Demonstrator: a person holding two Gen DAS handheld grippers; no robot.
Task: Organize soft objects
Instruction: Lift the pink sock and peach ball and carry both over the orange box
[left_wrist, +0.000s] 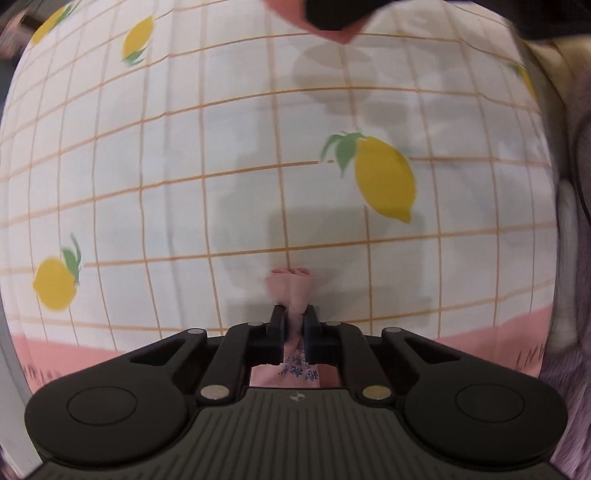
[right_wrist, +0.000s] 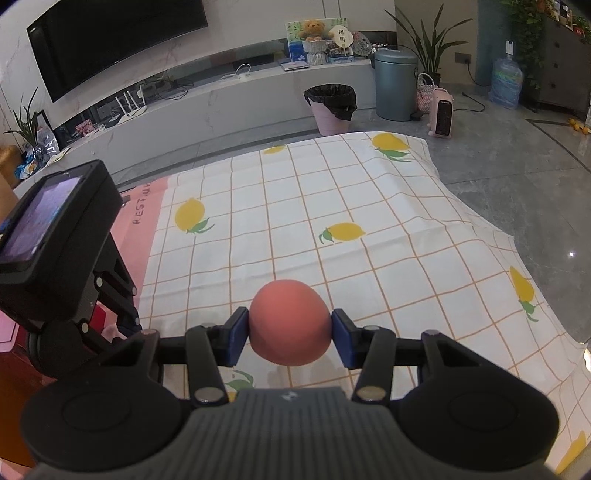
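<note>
Lower centre, the left gripper (left_wrist: 294, 322) pinches bunched pink cloth (left_wrist: 290, 283), perhaps a bag; the right gripper (right_wrist: 290, 330), half-open, clamps a ball (right_wrist: 290, 320) and should squeeze lightly.

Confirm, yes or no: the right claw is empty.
No: the right claw grips a pink ball between its two blue pads.

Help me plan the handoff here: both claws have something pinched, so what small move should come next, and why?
Probably lift the left claw a little. It is shut on a bunched pink cloth just above the lemon sheet, so raising it would show what hangs free. The right claw already holds the pink ball clear of the sheet and could wait.
</note>
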